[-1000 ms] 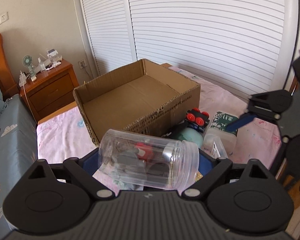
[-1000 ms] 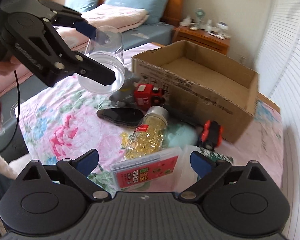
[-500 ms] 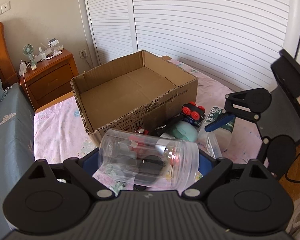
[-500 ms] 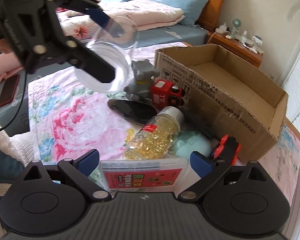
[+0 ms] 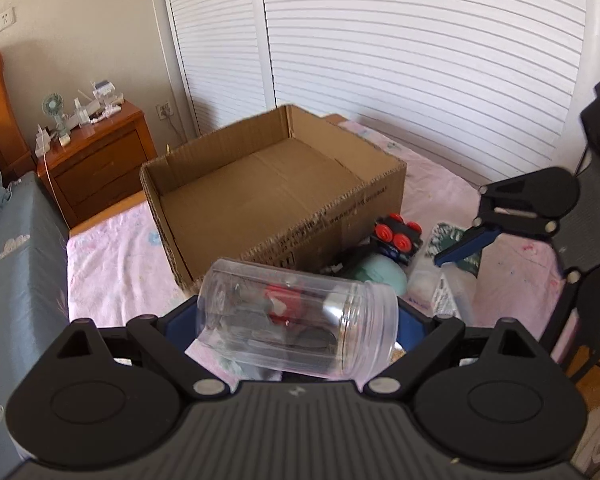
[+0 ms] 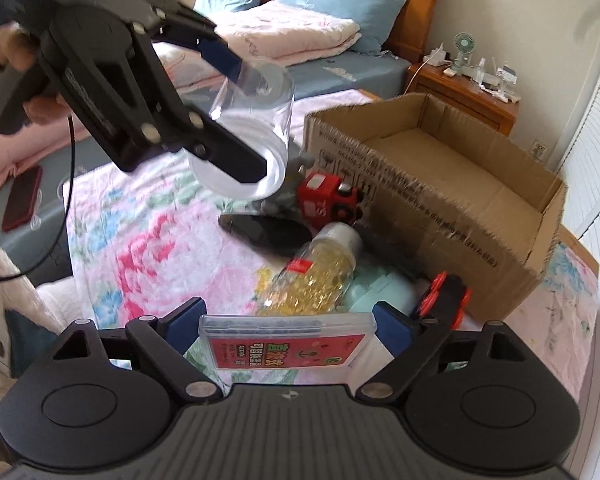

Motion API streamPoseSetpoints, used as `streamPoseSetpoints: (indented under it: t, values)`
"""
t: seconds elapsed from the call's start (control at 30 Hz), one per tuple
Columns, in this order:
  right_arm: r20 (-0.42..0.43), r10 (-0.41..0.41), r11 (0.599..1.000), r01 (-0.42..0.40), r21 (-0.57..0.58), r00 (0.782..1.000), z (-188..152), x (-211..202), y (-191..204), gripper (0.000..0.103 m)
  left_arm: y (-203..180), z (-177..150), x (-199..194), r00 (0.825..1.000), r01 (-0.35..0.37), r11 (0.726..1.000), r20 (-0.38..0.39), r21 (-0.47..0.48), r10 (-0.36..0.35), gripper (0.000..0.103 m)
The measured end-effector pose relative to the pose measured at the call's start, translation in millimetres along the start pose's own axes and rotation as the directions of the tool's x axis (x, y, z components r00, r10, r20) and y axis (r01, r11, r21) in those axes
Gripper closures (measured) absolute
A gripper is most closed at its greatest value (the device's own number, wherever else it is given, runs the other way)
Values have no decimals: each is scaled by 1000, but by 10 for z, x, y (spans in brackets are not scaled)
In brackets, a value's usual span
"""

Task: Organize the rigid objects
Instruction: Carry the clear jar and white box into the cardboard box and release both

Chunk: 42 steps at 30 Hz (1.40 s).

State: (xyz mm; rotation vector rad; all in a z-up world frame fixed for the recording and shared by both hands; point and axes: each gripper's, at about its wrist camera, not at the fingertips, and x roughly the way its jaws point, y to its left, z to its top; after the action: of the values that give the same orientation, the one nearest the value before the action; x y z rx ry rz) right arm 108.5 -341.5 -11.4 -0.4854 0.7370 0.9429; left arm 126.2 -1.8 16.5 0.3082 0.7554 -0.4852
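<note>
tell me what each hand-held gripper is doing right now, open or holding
Left hand-held gripper: shut on the clear plastic jar, held sideways in the air.
Right hand-held gripper: open around the flat plastic case, not closed.

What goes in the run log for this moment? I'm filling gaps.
left gripper: shut on clear plastic jar, lifted | right gripper: open around flat clear plastic case | brown cardboard box: open

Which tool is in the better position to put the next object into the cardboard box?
Left. The left tool already grips the clear jar, lifted in front of the cardboard box. The right tool only brackets the plastic case lying on the bed.
</note>
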Motion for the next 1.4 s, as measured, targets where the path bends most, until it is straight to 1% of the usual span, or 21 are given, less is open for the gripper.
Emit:
streamPoseSetpoints:
  t: [0.1,0.2,0.3,0.37,0.43,0.5,0.53,0.6,0.67,0.8,0.87,0.93,1.1,1.17,1.2,1.3,1.4]
  values:
    - [31,-39,999,39,11,999,118,-133,-80,10,52,148,59,1000,-17,1000,19,23,17,9]
    - [66,-84,996,82,29,994,257,-252,-193,10,136,348,200,999,-32,999,28,19,32,9]
    - [94,-119,992,114,60,988,393,-314,-325,10,239,555,378,997,-72,997,42,5,72,9]
    - [98,-146,987,138,82,984,480,-316,-421,10,309,679,522,992,-113,994,51,1,113,4]
    - [97,-164,982,153,111,982,562,-297,-523,10,370,750,660,987,-151,989,48,2,151,4]
    - [97,-184,976,170,138,978,619,-276,-606,10,452,775,740,985,-170,985,34,-30,171,4]
    - [98,-188,974,173,147,977,642,-267,-641,10,499,768,745,985,-167,984,32,-59,169,4]
    - [95,-202,969,185,162,975,684,-242,-698,10,573,721,695,989,-139,985,37,-105,144,4]
    - [88,-207,966,190,177,974,732,-204,-766,10,607,646,614,992,-116,986,44,-121,122,4]
    - [62,-216,954,197,225,974,853,-74,-944,10,617,462,428,992,-104,984,50,-146,112,4]
    - [36,-224,946,209,246,974,941,32,-1049,10,605,352,328,992,-102,981,53,-163,112,4]
    - [5,-253,934,243,262,967,1045,172,-1158,10,615,265,236,993,-96,980,53,-172,107,4]
    - [-81,-303,895,312,319,950,1296,597,-1485,10,575,41,-14,990,-79,977,101,-200,101,4]
    - [-120,-350,859,369,353,929,1352,741,-1618,4,589,-16,-58,990,-70,973,105,-221,95,4]
    - [-135,-350,845,375,381,927,1354,775,-1668,1,596,-42,-72,990,-65,972,106,-228,91,4]
    - [-128,-330,822,352,449,935,1313,756,-1736,1,608,-116,-90,990,-70,970,104,-234,96,3]
    - [-110,-338,822,349,450,935,1233,641,-1657,0,599,-180,-97,990,-80,967,93,-243,105,3]
